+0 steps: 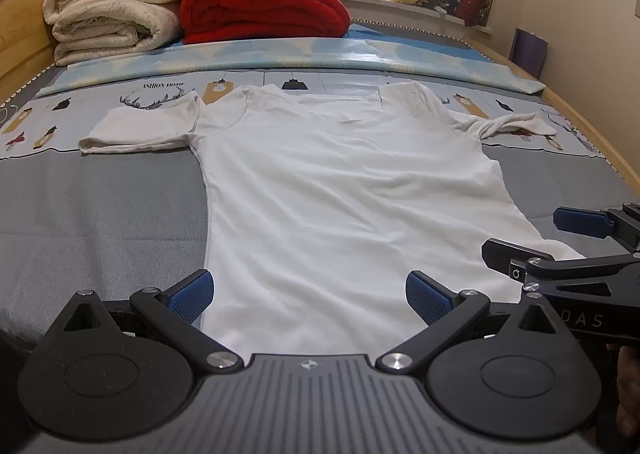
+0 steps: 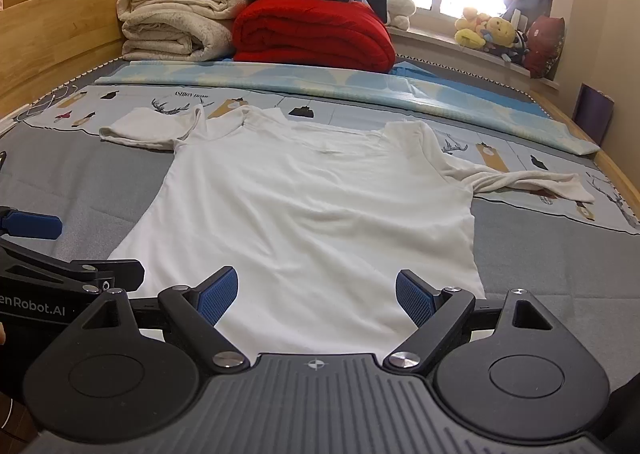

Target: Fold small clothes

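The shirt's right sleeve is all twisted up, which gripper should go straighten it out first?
Probably the right gripper. It hovers with open jaws over the hem of the white shirt, on the side of the twisted sleeve. The left gripper, also open, sits nearer the flat sleeve.

The near hem of the white T-shirt [image 1: 340, 193] is hidden behind the left gripper [image 1: 308, 294]. The right gripper [image 1: 576, 250] is cut off by the right edge there.
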The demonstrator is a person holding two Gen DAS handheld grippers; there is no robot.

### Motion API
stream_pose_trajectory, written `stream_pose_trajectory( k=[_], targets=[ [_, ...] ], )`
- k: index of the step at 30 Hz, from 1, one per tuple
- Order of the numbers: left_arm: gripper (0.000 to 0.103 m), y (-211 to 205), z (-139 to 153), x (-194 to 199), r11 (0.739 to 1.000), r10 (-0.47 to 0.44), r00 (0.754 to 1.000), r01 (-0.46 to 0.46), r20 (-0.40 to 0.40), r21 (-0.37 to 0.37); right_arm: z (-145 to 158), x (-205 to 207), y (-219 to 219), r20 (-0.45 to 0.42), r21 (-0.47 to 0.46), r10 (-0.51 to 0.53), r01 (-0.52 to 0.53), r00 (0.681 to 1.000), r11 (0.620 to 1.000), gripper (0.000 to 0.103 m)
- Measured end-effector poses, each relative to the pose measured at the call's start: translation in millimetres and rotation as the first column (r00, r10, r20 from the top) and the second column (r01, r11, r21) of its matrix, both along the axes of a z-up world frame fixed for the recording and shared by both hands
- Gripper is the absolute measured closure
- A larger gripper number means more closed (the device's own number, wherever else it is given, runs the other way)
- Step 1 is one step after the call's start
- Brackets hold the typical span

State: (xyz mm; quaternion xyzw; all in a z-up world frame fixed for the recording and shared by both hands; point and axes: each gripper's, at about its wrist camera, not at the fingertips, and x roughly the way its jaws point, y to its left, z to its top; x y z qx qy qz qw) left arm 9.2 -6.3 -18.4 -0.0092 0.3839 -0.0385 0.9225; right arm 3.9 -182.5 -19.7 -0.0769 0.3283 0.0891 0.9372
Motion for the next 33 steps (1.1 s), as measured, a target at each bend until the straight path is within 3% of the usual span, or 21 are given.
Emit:
stream_pose_trajectory(
  k=[30,33],
  targets=[
    [0.001,3,3,0,1.000,0.006,1.000,-0.006,0.016,-0.008,2,0,0,0.005,-0.001,-0.001,0.001,1.000,1.000,0.016],
    [0.011,10,15,4,1.000,0.013,1.000,-0.013,0.025,-0.025,9,0,-7,0.035,0.019,-0.023,0.023,0.999,1.000,0.017]
  ],
)
